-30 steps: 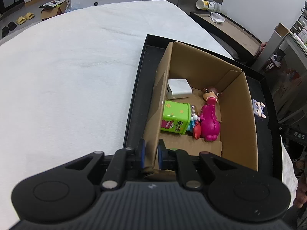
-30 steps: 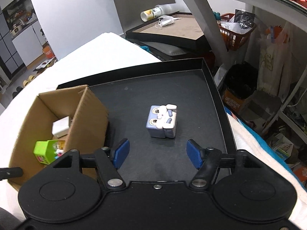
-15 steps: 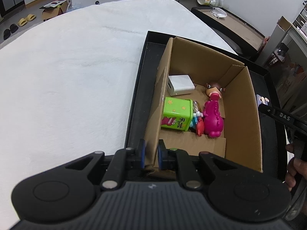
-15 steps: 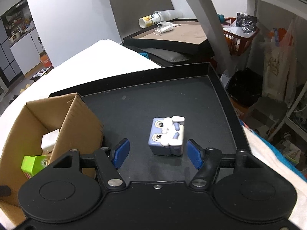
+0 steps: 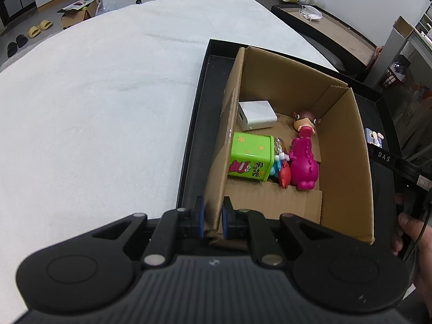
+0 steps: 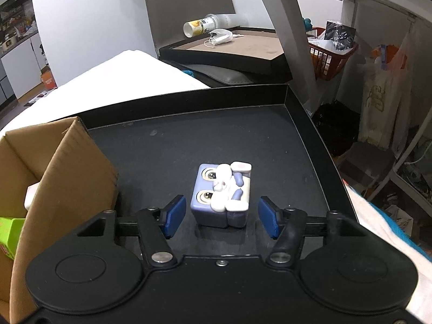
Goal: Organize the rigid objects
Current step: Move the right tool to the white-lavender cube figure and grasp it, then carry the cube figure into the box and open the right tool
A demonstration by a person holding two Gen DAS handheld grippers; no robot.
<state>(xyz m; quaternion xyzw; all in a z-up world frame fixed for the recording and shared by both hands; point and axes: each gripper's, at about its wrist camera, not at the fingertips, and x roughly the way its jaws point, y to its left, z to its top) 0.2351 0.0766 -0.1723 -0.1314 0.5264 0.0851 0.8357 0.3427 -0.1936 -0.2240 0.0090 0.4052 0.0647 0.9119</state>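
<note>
My left gripper (image 5: 213, 217) is shut on the near corner of the cardboard box (image 5: 348, 167), which stands in a black tray (image 5: 193, 135). In the box lie a white charger (image 5: 256, 114), a green tin (image 5: 249, 156), a magenta dinosaur (image 5: 303, 163), a small doll (image 5: 305, 120) and small red and blue toys (image 5: 282, 172). My right gripper (image 6: 221, 217) is open, its blue pads on either side of a lilac cube toy (image 6: 222, 194) on the tray floor (image 6: 175, 148). The cube also shows in the left wrist view (image 5: 374, 136).
The tray sits on a white cloth (image 5: 94, 94). Behind it is a second tray (image 6: 229, 51) with a cup (image 6: 199, 25) and a mask (image 6: 220, 37). A red basket (image 6: 332, 56) and bags stand at the right.
My right gripper has moved forward and down, so the lilac cube now lies between its open pads. My left gripper still holds the box corner.
</note>
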